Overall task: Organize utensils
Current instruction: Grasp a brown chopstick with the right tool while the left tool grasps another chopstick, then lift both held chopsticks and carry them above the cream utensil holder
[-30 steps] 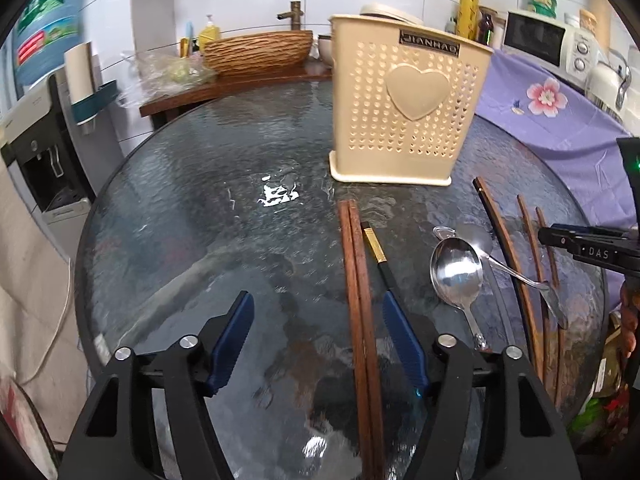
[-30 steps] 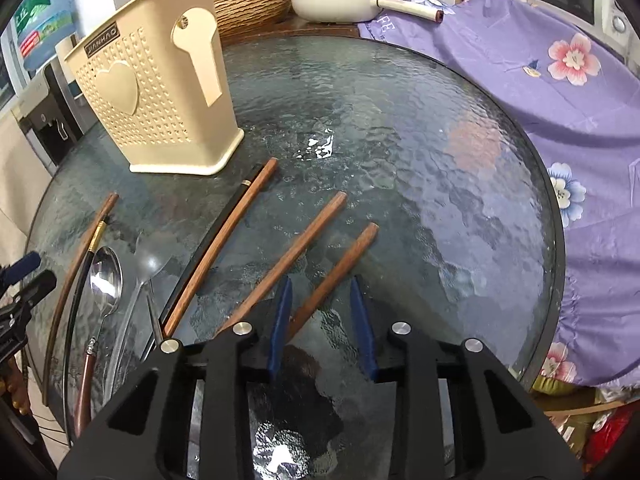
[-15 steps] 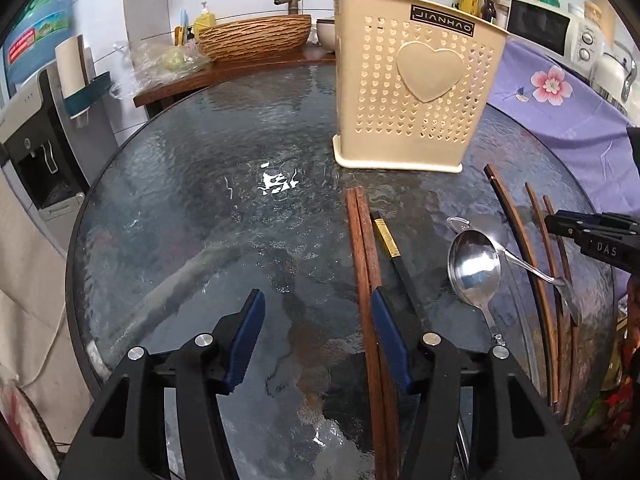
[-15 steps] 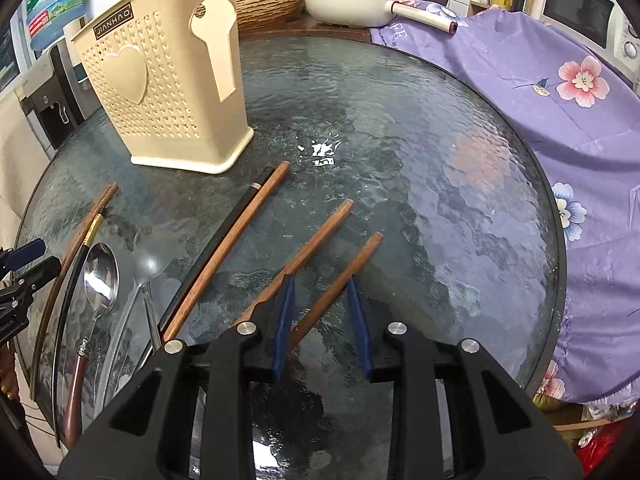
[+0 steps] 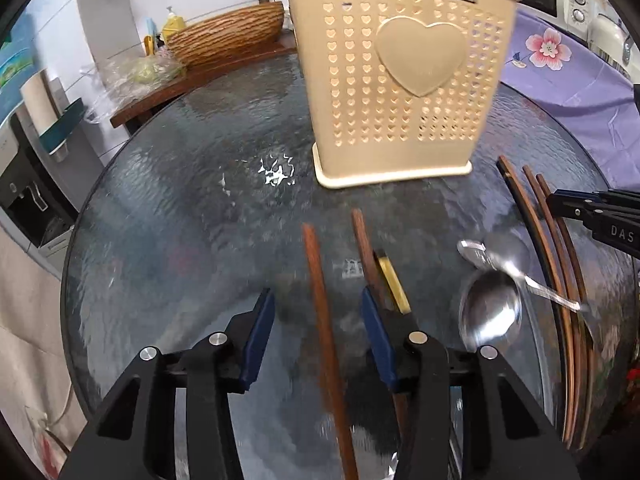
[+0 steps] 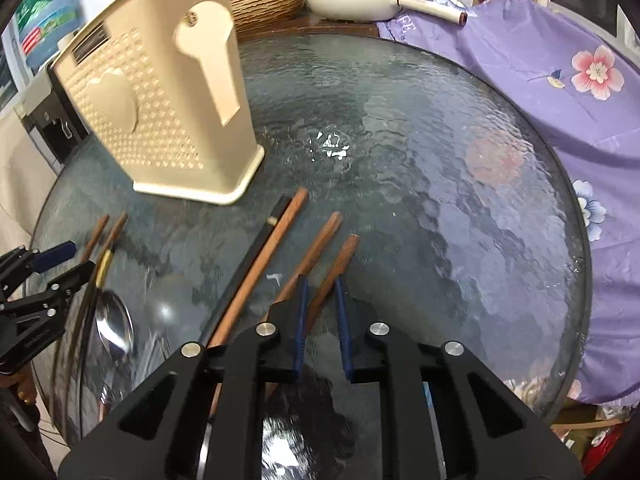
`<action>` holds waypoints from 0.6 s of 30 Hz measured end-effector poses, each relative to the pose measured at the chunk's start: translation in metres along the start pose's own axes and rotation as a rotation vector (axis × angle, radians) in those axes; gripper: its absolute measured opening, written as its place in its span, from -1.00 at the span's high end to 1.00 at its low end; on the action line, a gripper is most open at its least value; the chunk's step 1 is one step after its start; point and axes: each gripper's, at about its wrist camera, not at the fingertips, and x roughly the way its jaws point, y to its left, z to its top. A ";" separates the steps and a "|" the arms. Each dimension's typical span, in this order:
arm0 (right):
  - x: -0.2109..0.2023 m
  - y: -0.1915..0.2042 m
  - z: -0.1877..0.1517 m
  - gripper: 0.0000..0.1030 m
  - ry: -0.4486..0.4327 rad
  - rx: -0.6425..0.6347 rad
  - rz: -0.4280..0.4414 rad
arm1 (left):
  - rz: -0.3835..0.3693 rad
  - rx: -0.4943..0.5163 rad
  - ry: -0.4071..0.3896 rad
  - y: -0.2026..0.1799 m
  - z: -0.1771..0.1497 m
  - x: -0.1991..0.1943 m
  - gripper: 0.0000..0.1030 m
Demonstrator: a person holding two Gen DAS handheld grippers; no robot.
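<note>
Two views: left wrist first, then right wrist.
Left wrist, left gripper (image 5: 318,312): its jaws have just been closing and stand part spread; neither blue pad visibly presses on anything.
Left wrist, brown chopstick (image 5: 320,304): lies on the glass table (image 5: 168,208) between the jaws, long axis running from the camera toward the cream holder (image 5: 400,92), far tip pointing at it.
Left wrist, second chopstick (image 5: 364,248): just beside the right-hand pad, roughly parallel, with a gold-banded dark chopstick (image 5: 394,284) touching its right side.
Left wrist, spoons: a steel spoon (image 5: 490,312) lies right of them, bowl up; another spoon (image 5: 516,268) crosses above it.
Left wrist, far right: three more chopsticks (image 5: 548,232) lie lengthwise near the table edge.
Right wrist, right gripper (image 6: 320,284): its jaws have just been closing and stand nearly pressed together, pinching a wooden chopstick (image 6: 340,260).
Right wrist, that chopstick's axis: slants from the jaws up and right, tip pointing at the table's middle.
Right wrist, neighbours: a parallel chopstick (image 6: 316,248) just left of the jaws; further left a longer brown one (image 6: 264,264) beside a black one (image 6: 260,240), both aimed at the holder (image 6: 160,112).
</note>
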 end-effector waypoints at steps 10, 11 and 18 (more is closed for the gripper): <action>0.019 -0.004 0.027 0.81 -0.022 0.065 -0.026 | -0.017 -0.075 0.039 0.014 0.032 0.022 0.85; 0.020 -0.005 0.029 0.82 -0.022 0.073 -0.022 | -0.006 -0.084 0.035 0.015 0.035 0.024 0.85; 0.015 -0.019 0.051 0.85 -0.120 0.142 0.042 | -0.035 -0.178 0.019 0.030 0.046 0.031 0.87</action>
